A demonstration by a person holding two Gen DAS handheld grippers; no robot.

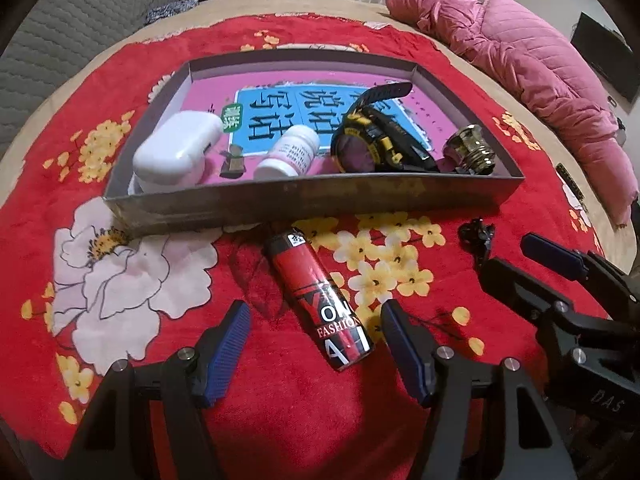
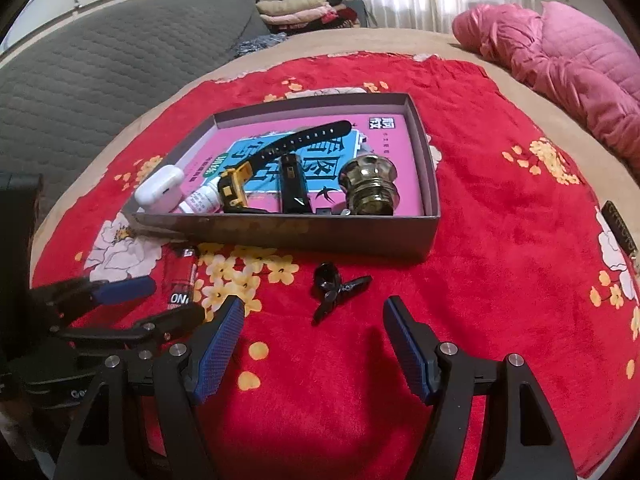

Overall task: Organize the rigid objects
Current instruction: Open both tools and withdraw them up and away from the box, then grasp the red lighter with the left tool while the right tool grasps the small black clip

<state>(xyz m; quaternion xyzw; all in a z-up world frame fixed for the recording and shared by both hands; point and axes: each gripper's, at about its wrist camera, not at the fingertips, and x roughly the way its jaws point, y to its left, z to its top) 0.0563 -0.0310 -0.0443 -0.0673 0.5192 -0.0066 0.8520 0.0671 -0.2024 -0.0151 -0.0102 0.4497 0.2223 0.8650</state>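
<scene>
Both pads of the left claw (image 1: pixel 316 344) flank the red lighter (image 1: pixel 320 300), untouched.

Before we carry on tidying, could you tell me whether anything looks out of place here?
Two things still lie on the red cloth outside the box: the lighter, lying on its side between the open left gripper jaws, and a small black clip ahead of the open right gripper.

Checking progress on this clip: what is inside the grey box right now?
Inside the grey box: a white earbud case, white pill bottle, black-and-yellow watch, glass knob, all lying on a pink book. Most of the book cover is hidden beneath them.
</scene>
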